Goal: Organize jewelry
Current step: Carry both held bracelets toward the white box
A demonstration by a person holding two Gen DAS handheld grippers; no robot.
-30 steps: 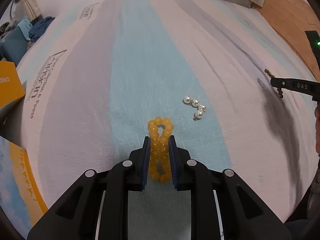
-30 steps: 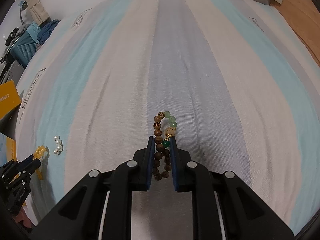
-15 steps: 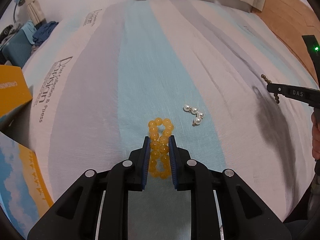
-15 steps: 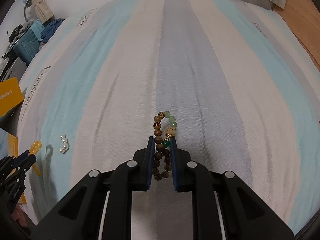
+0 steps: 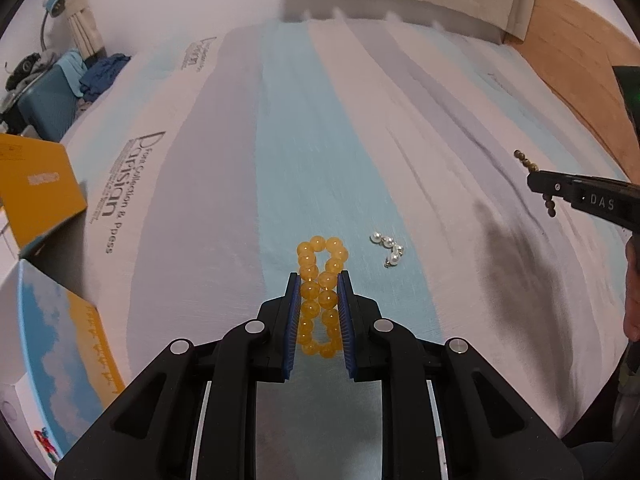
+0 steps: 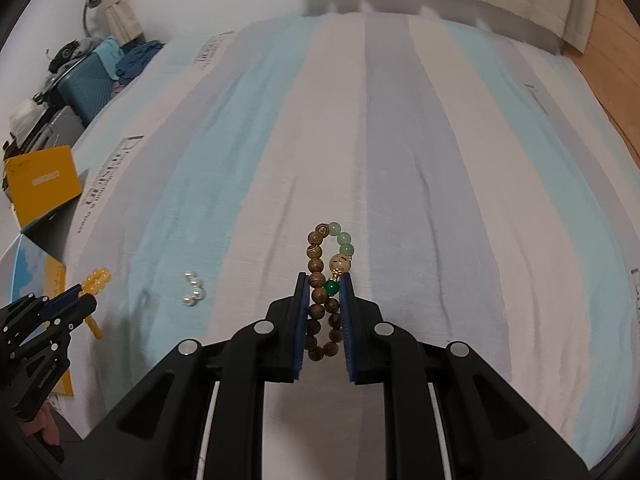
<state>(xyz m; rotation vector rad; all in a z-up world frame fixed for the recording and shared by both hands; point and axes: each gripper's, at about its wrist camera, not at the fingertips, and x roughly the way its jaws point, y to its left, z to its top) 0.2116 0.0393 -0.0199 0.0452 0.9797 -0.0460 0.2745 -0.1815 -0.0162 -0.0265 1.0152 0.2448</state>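
Blue pads of the left tool [image 5: 318, 280] pinch one yellow bead bracelet [image 5: 321, 300], squeezed into a figure-eight above the bed [image 5: 224, 208]. One wooden bead bracelet [image 6: 327, 292] with four green beads and a cream bead is clamped in the right tool [image 6: 324, 280], marked "DAS". One pearl piece [image 5: 387, 249] lies on the striped sheet just beside the yellow bracelet. Print there reads "Parisian". One orange box [image 5: 34, 192] sits at the bed's edge.

Both grippers are matte black plastic with round silver screws, and their fingers [image 5: 291, 320] carry ribbed blue pads. The right gripper [image 5: 560, 190] bears white "DAS" lettering. Bare skin shows beside it.
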